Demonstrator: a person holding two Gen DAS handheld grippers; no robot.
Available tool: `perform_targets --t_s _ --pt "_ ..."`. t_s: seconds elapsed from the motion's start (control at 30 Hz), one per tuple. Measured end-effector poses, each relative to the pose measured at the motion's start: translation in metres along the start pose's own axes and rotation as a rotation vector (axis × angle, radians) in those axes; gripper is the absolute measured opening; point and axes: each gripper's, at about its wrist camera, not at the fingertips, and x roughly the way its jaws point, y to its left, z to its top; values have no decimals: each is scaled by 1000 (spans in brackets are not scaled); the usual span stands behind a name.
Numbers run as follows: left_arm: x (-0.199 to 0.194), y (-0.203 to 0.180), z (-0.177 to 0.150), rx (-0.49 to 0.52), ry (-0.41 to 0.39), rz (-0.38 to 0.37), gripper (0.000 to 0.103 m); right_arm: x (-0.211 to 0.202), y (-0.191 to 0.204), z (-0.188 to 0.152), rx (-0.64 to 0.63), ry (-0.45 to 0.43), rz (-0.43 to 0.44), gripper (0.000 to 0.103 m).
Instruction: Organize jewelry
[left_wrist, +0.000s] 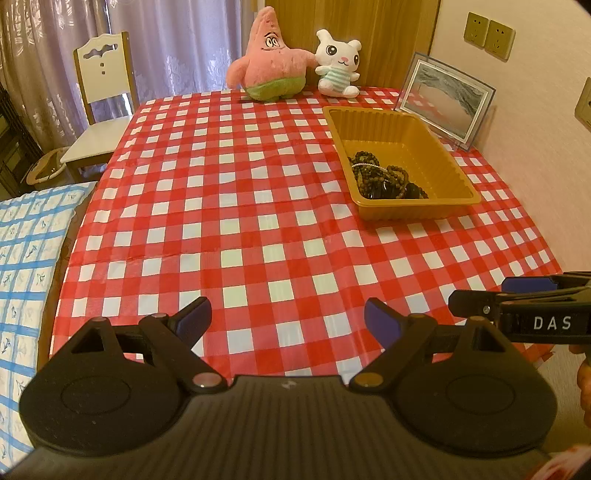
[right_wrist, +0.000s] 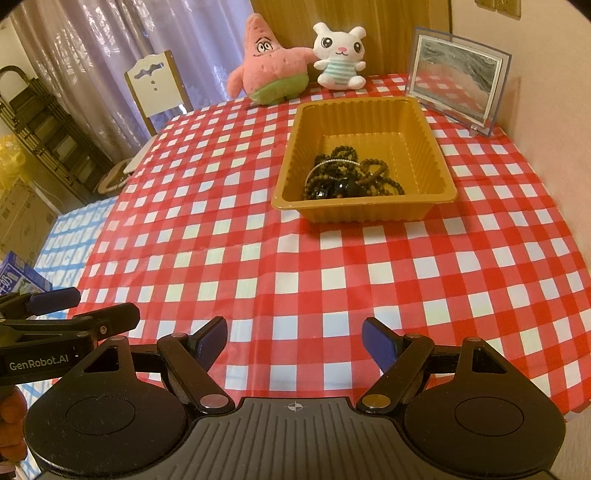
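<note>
A golden plastic tray (left_wrist: 443, 147) (right_wrist: 428, 147) stands on the red-and-white checked tablecloth, toward the far right. Inside it lies a tangle of dark bead strings and a silver bracelet (left_wrist: 384, 179) (right_wrist: 347, 175) with some larger black beads. My left gripper (left_wrist: 288, 319) hovers open over the near edge of the table, nothing between its blue pads. My right gripper (right_wrist: 295, 341) is also open and empty, near the same edge. Each gripper shows in the other's view: the right one (left_wrist: 491, 293) at the right edge, the left one (right_wrist: 92, 308) at the left edge.
A pink star plush (left_wrist: 269, 59) (right_wrist: 269, 61) and a white rabbit plush (left_wrist: 338, 62) (right_wrist: 340, 55) sit at the table's far edge. A framed picture (left_wrist: 443, 98) (right_wrist: 460, 81) leans against the right wall. A chair (left_wrist: 103, 96) stands at the left.
</note>
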Motion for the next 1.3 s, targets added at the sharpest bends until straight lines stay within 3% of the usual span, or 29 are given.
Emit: perform_targets --t_s 1.3 --pt "6 1 3 -2 14 -4 89 7 3 3 0 7 3 80"
